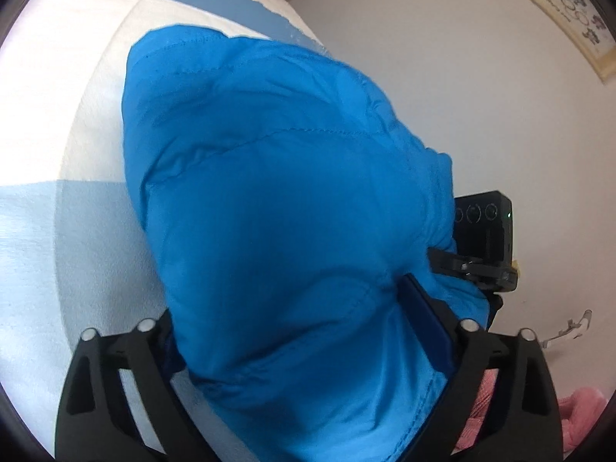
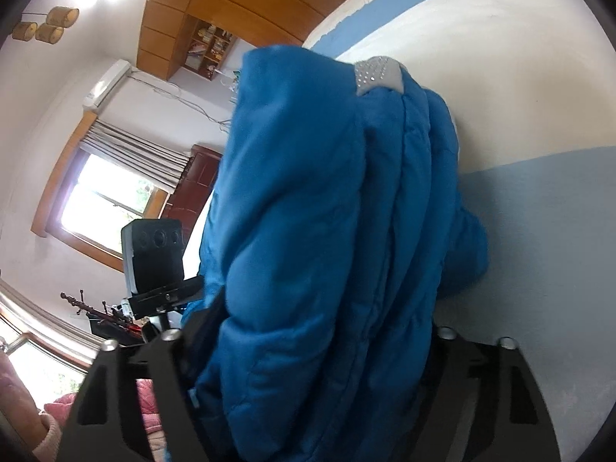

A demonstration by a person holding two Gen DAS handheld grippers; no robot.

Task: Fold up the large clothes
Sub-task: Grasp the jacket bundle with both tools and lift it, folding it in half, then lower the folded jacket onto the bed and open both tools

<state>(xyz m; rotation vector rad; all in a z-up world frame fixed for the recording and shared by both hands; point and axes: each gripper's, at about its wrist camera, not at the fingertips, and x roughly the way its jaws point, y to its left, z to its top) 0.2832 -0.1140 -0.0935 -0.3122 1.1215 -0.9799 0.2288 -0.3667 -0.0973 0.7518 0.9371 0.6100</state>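
Blue puffer jacket [image 1: 292,208] bunched on bed [image 1: 88,123], lifted at near edge. No readable writing; grey studded patch [image 2: 379,75] near jacket's far end. Left tool [image 1: 308,331] clamps jacket fold between jaws; right tool [image 2: 308,340] likewise grips thick quilted bundle. Jacket blocks most of view. Beyond bed: wooden cabinet [image 2: 231,4], window [image 2: 100,208], air conditioner [image 2: 106,82]; framed picture [image 1: 566,11] on wall.
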